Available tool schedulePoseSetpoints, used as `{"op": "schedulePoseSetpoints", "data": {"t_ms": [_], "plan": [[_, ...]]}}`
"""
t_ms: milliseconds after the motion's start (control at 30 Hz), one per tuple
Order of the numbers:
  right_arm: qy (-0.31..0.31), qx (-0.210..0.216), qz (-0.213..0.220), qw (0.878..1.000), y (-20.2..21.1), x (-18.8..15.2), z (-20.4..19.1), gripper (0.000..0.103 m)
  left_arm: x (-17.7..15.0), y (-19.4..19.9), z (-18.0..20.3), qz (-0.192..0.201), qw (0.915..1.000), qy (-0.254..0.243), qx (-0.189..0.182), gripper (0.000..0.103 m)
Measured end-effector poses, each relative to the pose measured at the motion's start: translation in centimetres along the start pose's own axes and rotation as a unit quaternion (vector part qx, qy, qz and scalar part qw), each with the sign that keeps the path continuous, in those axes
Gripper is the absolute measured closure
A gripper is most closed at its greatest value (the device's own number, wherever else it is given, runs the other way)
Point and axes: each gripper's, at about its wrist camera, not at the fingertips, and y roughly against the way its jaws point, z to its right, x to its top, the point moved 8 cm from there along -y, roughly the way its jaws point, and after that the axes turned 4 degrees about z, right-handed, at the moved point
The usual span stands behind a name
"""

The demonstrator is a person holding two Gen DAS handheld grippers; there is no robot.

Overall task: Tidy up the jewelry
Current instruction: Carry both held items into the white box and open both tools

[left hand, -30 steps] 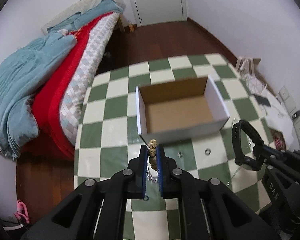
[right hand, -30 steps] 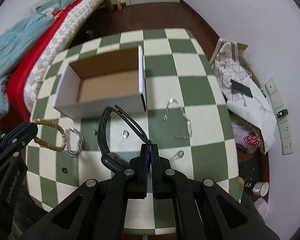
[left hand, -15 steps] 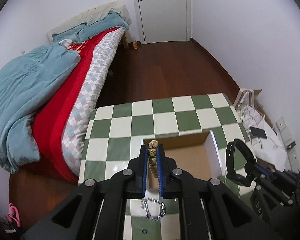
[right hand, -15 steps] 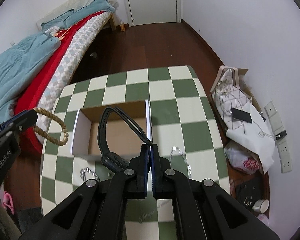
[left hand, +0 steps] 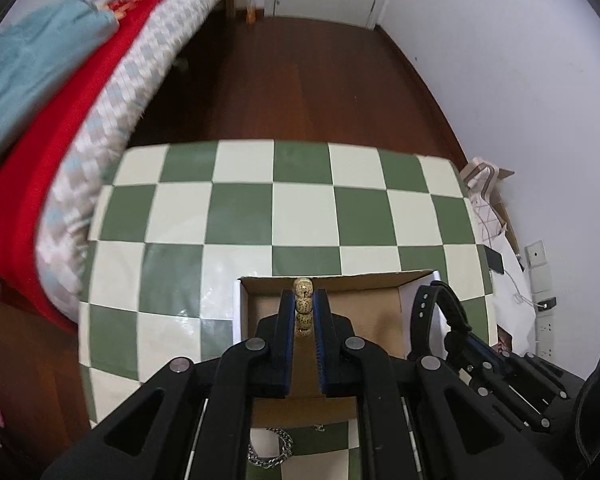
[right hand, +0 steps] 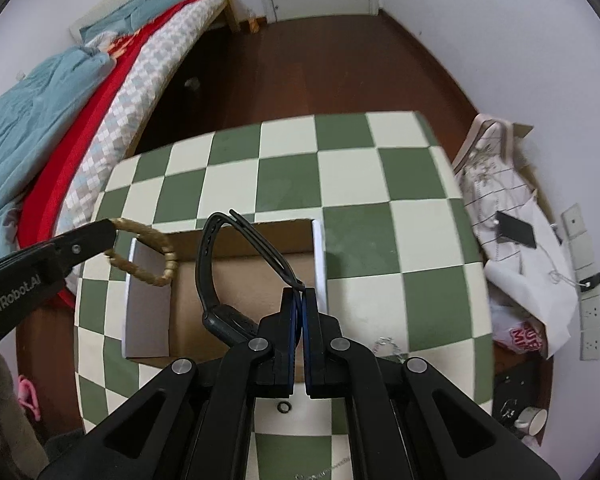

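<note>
My left gripper [left hand: 304,300] is shut on a tan beaded bracelet [left hand: 303,307] and holds it over the open cardboard box [left hand: 342,280]. In the right wrist view the bracelet [right hand: 146,248] hangs above the box's left wall [right hand: 148,308]. My right gripper [right hand: 299,300] is shut on the strap of a black watch [right hand: 228,316], held over the box's inside; the watch also shows in the left wrist view [left hand: 428,312]. A silver chain bracelet [left hand: 270,454] lies on the checkered table [left hand: 240,208] in front of the box.
A small ring [right hand: 284,407] and a thin silver chain [right hand: 388,346] lie on the table near the box. A bed with red and blue bedding [right hand: 60,120] stands left. Bags, a phone and clutter [right hand: 516,240] sit on the floor at right.
Both grippers have moved forward over the box with the bracelet and the watch still held. The box now sits directly under them and the loose jewelry has slid toward the bottom of view.
</note>
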Motion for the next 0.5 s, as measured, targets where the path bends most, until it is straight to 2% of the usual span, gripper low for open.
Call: {"op": "schedulePoseSetpoints", "data": {"t_ms": [167, 267, 300, 333, 367, 400, 433, 467, 500], "plan": [[0.014, 0.009, -0.030, 0.999, -2.6, 0.0, -0.9, 0.100, -0.3, -2.4, -0.7, -0.040, 0.9991, 0.009, -0.013, 0.096], [0.011, 0.021, -0.048, 0.999, -3.8, 0.0, -1.5, 0.097, -0.1, -2.7, -1.4, -0.038, 0.9992, 0.007, 0.002, 0.091], [0.010, 0.023, -0.053, 0.998, -4.0, 0.0, -1.6, 0.090, 0.0, -2.6, -1.8, -0.034, 0.9993, 0.003, 0.017, 0.080], [0.007, 0.022, -0.055, 0.998, -4.2, 0.1, -1.6, 0.083, 0.0, -2.4, -1.9, -0.029, 0.9993, 0.002, 0.022, 0.059], [0.004, 0.016, -0.050, 0.999, -4.1, 0.3, -1.5, 0.066, 0.2, -2.1, -2.2, -0.022, 0.9995, 0.003, 0.024, 0.045], [0.004, 0.014, -0.044, 0.999, -3.9, 0.4, -1.5, 0.055, 0.4, -1.8, -2.4, -0.013, 0.9995, 0.004, 0.030, 0.021], [0.002, 0.014, -0.038, 0.999, -3.6, 0.5, -1.5, 0.051, 0.5, -1.3, -2.8, -0.002, 0.9993, 0.004, 0.036, 0.015], [0.002, 0.008, -0.034, 0.999, -3.3, 0.6, -1.5, 0.045, 0.6, -0.9, -3.1, 0.007, 0.9991, 0.006, 0.041, 0.015], [0.002, 0.004, -0.029, 1.000, -2.9, 0.7, -1.4, 0.043, 0.7, -0.7, -3.5, 0.010, 0.9987, 0.006, 0.049, 0.013]]}}
